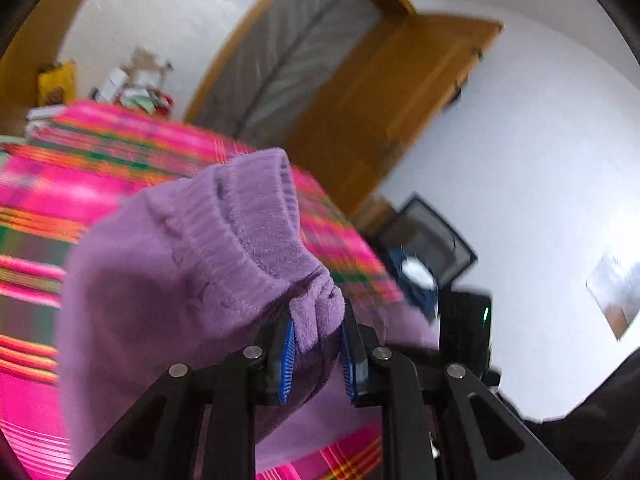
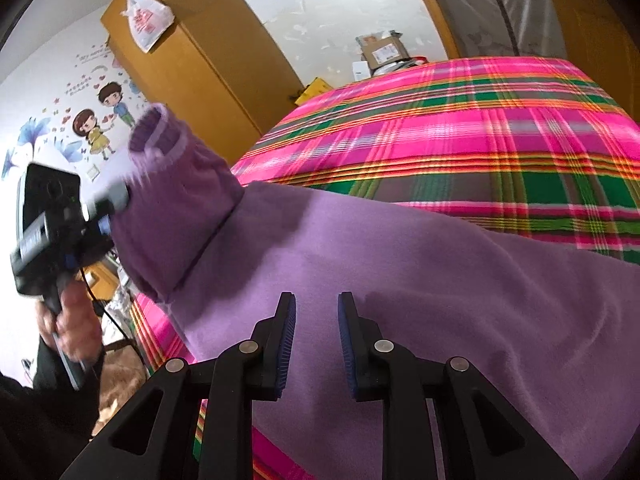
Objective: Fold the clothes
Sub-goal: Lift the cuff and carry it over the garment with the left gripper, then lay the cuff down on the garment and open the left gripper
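Pinching a purple garment (image 1: 168, 264) near its ribbed cuff (image 1: 256, 216), lifted above the plaid bed (image 2: 460, 128), the left tool (image 1: 318, 344) risks slippage from its thin bite, while the right tool (image 2: 317, 344) hovers empty, jaws apart.

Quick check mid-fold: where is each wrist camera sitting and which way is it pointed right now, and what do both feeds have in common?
Left wrist: rides the left tongs, looking along them over the bed toward the open wooden door; its blue pads are clamped on the purple garment.
Right wrist: rides the right tongs, looking across the bed toward the wardrobe; tongs open above the garment. At its left, a hand holds the left tongs.
Shared: the purple garment and the pink plaid bedspread.
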The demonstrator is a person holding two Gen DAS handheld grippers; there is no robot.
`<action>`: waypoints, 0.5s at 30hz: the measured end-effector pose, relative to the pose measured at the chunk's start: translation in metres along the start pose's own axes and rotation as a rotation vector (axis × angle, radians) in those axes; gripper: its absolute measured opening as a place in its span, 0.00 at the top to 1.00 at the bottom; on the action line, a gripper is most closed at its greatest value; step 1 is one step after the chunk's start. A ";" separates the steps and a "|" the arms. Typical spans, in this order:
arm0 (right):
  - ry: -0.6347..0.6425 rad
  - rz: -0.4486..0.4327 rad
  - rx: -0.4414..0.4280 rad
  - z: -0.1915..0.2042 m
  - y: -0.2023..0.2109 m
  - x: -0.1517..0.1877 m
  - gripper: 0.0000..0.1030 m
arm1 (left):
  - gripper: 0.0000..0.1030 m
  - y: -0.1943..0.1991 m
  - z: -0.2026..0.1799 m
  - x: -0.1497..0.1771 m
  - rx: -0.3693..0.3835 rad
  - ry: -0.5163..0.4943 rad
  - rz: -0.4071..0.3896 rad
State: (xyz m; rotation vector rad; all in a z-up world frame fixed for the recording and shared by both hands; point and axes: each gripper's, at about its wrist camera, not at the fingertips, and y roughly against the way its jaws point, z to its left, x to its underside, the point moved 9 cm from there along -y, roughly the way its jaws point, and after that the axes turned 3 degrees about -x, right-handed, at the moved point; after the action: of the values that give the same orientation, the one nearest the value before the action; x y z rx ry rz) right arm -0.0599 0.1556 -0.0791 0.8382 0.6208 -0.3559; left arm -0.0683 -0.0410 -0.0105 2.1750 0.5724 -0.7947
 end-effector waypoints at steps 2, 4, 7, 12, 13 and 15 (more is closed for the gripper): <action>-0.032 -0.003 -0.003 -0.006 0.001 0.000 0.78 | 0.80 -0.022 0.000 0.017 0.002 -0.021 0.078; -0.071 -0.008 -0.005 -0.013 0.002 0.000 0.77 | 0.80 -0.038 0.003 0.033 -0.021 -0.025 0.145; -0.112 -0.019 -0.004 -0.021 0.006 -0.001 0.71 | 0.80 -0.049 0.006 0.047 -0.036 -0.029 0.202; -0.122 -0.032 0.002 -0.024 0.010 -0.005 0.70 | 0.76 -0.038 0.000 0.048 -0.065 -0.077 0.199; -0.120 -0.034 -0.003 -0.023 0.010 -0.006 0.70 | 0.76 -0.032 -0.003 0.047 -0.068 -0.093 0.185; -0.109 -0.037 -0.018 -0.017 0.010 -0.009 0.70 | 0.71 -0.021 -0.004 0.045 -0.077 -0.103 0.161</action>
State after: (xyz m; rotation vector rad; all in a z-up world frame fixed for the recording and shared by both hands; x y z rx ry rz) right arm -0.0678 0.1757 -0.0763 0.7855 0.5376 -0.4264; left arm -0.0479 -0.0177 -0.0493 2.0669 0.3650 -0.7789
